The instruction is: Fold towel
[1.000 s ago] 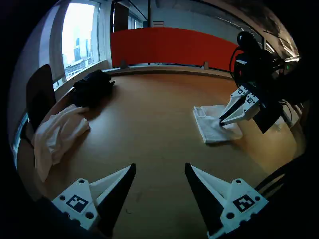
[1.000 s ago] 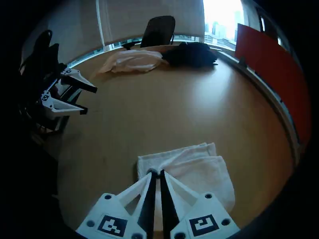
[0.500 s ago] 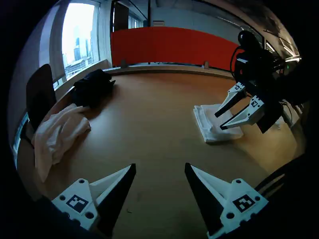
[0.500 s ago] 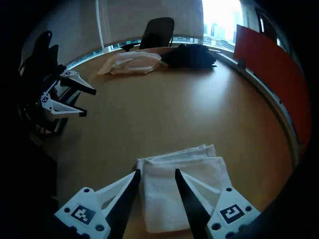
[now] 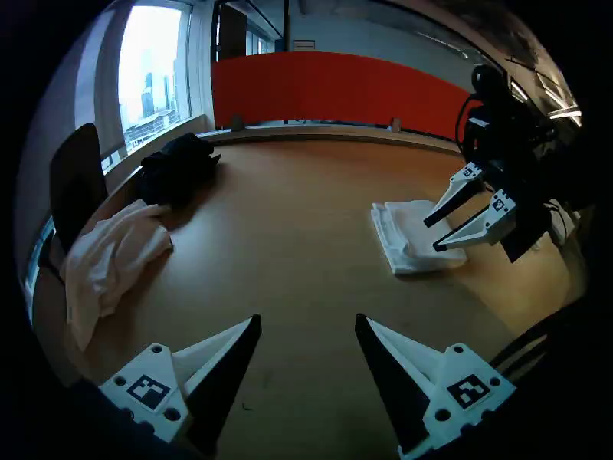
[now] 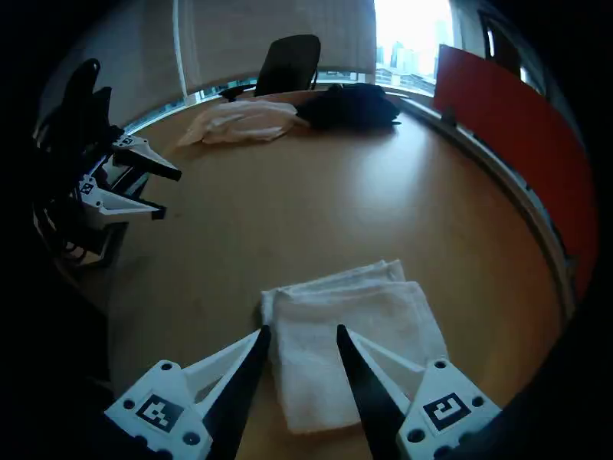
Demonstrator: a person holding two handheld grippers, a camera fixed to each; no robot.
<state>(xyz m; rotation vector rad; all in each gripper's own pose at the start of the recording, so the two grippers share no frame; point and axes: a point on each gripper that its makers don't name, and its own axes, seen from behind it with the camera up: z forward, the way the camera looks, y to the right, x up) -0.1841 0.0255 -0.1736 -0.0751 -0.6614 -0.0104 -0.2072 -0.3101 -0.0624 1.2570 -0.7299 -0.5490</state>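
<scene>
Your right gripper [image 6: 302, 331] is spread and empty, poised over the near edge of the folded towel [image 6: 360, 337] on the desk [image 6: 306, 199]. Your left gripper [image 5: 307, 318], also spread, sits well apart.

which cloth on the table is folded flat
The white towel in front of the right gripper: it lies in a neat flat rectangle, while the pale cloth and the black cloth near the chair are loose heaps.
</scene>
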